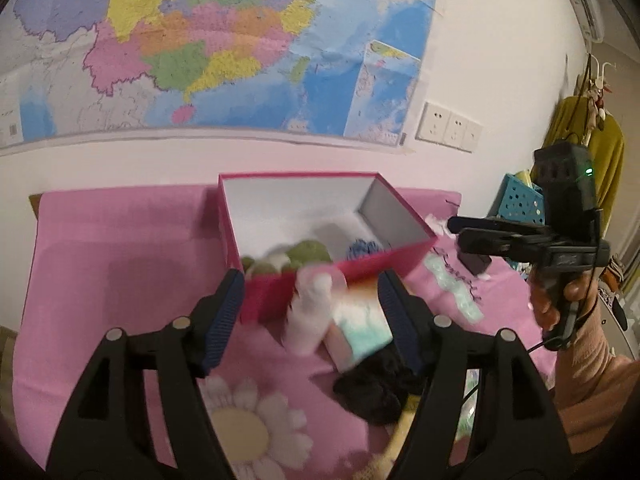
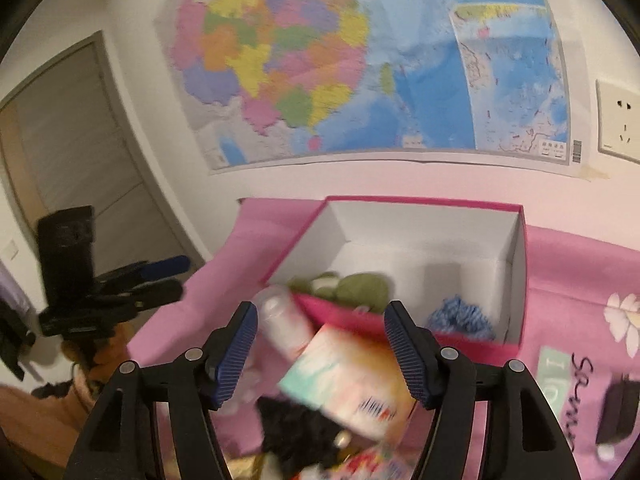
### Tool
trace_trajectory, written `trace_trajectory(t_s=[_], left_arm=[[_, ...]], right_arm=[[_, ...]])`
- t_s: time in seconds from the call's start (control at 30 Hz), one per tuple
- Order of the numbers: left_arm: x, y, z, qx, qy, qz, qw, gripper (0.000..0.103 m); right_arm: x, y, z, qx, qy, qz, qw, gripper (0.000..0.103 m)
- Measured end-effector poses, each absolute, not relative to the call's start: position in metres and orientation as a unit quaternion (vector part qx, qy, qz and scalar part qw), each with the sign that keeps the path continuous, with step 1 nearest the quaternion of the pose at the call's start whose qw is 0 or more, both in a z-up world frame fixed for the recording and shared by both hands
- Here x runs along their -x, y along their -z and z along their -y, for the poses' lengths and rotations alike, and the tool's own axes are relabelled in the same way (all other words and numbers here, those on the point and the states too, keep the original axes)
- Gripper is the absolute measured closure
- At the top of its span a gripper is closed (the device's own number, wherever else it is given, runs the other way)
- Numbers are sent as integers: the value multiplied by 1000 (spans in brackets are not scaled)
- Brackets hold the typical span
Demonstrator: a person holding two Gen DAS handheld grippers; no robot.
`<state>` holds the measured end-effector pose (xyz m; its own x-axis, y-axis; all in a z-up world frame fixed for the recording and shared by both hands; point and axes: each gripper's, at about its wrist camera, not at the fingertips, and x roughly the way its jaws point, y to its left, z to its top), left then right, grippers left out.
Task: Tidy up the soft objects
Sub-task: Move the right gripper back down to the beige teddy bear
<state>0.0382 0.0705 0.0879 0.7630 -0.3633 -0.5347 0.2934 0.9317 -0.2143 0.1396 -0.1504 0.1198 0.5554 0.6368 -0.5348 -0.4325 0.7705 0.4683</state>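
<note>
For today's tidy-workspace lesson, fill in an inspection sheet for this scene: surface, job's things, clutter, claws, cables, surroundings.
Surface: pink cloth with flower prints, covering the whole top.
Job's things: open red box with white inside, holding a green soft toy and a blue fluffy thing. In front of the box lie a white bottle, a pastel packet and a black fuzzy thing.
Clutter: small dark block on the cloth.
Claws: left claw open, right claw open; neither grips anything.
Cables: thin black wire below the person's hand.
Surroundings: wall map, sockets, blue basket, door.
</note>
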Motion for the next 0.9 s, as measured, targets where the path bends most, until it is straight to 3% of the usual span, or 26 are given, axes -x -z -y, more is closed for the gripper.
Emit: trace_trajectory(t_s=[0.4, 0.63, 0.9], left_arm=[[19, -19, -52, 93, 222, -377, 894, 33], [41, 0, -37, 94, 252, -408, 873, 33], [65, 5, -81, 108, 203, -413, 881, 33]], right_arm=[[-69, -69, 115, -96, -345, -437, 825, 36], [-57, -48, 81, -54, -348, -466, 811, 52], [-39, -63, 57, -74, -423, -435, 791, 52]])
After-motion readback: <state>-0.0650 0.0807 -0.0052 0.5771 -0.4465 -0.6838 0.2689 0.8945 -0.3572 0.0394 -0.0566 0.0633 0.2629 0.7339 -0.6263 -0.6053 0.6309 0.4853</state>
